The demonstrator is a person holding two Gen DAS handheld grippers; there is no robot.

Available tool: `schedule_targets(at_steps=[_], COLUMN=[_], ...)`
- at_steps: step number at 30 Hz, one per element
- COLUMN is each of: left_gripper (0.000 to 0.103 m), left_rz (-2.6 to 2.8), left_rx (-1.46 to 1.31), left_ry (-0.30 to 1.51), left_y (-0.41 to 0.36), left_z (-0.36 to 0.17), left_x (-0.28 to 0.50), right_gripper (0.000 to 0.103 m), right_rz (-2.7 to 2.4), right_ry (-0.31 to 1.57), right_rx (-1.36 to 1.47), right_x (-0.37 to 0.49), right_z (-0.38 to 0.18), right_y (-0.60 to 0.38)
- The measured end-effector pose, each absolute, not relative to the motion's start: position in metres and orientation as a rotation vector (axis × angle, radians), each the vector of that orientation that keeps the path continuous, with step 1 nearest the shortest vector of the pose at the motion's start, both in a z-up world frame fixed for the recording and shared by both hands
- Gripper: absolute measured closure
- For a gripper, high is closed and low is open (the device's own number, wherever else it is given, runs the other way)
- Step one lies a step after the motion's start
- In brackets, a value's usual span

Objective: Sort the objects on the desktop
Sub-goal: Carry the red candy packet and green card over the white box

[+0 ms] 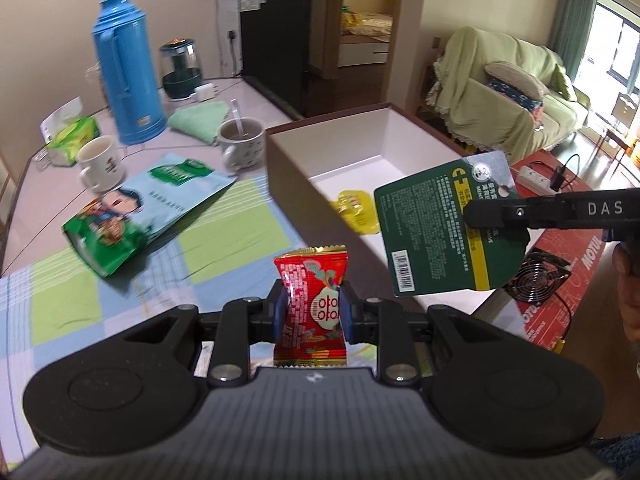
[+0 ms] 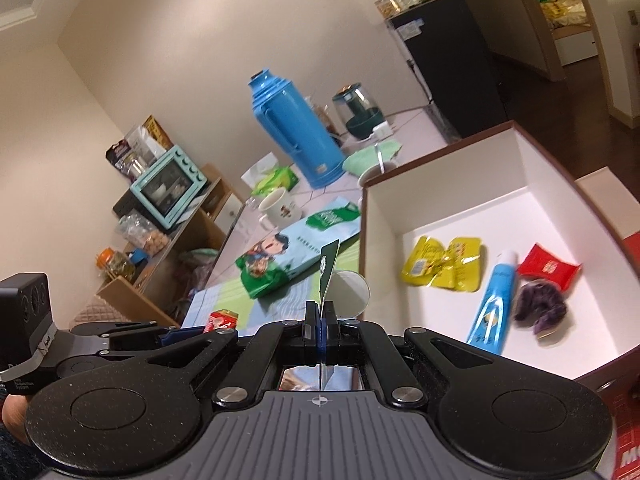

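My left gripper [image 1: 311, 312] is shut on a red snack packet [image 1: 313, 300], held upright above the checked tablecloth. To its right, my right gripper [image 1: 468, 214] reaches in from the side, shut on a dark green product card [image 1: 440, 224] that hangs over the near wall of the brown, white-lined box [image 1: 384, 136]. In the right wrist view the card [image 2: 329, 268] is edge-on between the closed jaws of that gripper [image 2: 321, 312], with a round white part beside it. The box [image 2: 452, 184] holds yellow packets [image 2: 444, 262], a blue tube [image 2: 494, 300], a red packet [image 2: 548, 268] and a purple item [image 2: 538, 304].
A large green-and-blue snack bag [image 1: 140, 208] lies on the cloth to the left. Behind it stand two mugs [image 1: 100, 162], a blue thermos [image 1: 126, 68], a tissue pack [image 1: 72, 138], a folded green cloth [image 1: 198, 118] and a glass kettle [image 1: 180, 68]. A sofa [image 1: 516, 96] is beyond the table.
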State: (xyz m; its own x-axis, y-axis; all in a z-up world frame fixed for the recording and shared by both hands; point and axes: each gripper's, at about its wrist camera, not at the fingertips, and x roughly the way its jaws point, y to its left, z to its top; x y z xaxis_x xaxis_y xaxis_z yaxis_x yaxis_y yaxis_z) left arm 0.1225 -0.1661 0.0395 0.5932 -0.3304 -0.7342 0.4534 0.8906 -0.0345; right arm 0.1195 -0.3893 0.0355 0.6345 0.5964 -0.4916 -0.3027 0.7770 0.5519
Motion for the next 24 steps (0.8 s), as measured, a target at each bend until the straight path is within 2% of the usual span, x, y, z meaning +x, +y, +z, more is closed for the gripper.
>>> schedule_targets(at_steps=[16, 24], left_gripper=[0.081, 0.081], left_rz=[-0.594, -0.628], left_rx=[0.2, 0.243], left_ry=[0.829, 0.872], left_y=[-0.255, -0.288], left_z=[0.032, 0.017], left_x=[0.147, 0.162], right_gripper=[0.103, 0.103], right_rz=[0.41, 0.423], right_ry=[0.693, 0.786], right_rx=[0.46, 0.292], right_x=[0.136, 0.162], right_z=[0.041, 0.036], right_y=[-0.467, -0.48])
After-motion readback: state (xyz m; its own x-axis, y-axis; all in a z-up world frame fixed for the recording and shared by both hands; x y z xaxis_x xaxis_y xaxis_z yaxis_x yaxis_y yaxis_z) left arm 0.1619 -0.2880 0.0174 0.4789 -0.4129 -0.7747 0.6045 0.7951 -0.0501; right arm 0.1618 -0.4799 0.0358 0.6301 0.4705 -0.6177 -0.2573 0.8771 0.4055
